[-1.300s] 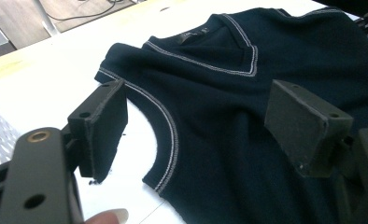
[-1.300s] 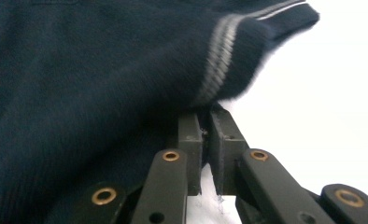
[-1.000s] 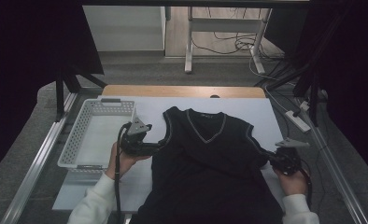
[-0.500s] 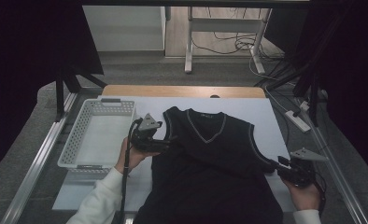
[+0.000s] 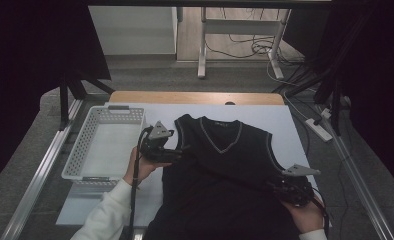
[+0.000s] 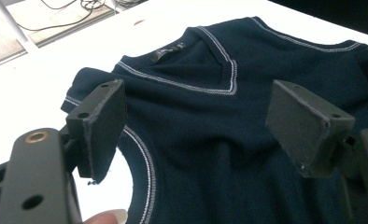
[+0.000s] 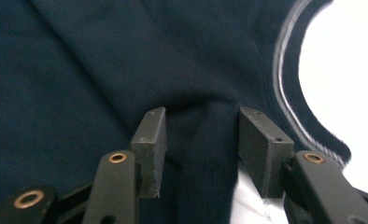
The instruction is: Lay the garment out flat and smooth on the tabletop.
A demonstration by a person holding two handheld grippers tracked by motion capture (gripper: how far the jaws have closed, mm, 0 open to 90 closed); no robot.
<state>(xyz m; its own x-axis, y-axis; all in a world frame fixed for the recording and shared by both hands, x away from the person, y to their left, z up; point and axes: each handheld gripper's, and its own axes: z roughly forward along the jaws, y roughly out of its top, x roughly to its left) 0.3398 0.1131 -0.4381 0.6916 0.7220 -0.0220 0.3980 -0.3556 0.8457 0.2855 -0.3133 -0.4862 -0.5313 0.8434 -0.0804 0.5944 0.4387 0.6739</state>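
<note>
— What had moved since a second before?
— Starting at the left: the basket (image 5: 105,145) sat where it was, and the left tongs (image 5: 182,151) had crept up the vest (image 5: 225,170) from its armhole toward the shoulder. Their jaws stood wide apart, nothing between them, hovering just over the cloth beside the white-trimmed armhole.
— And on the right?
— The right tongs (image 5: 280,186) had slid outward along the desk (image 5: 265,112), down by the vest's right side. They had been clamped shut; their jaws had just been opening, with a ridge of the dark cloth (image 7: 196,140) standing between the pads but no longer pinched.
— So what did that mean?
— Probably that the right side had been tugged flat and let go. The vest lay spread face up in the middle of the desk, collar away from the person, likely ready for folding.
</note>
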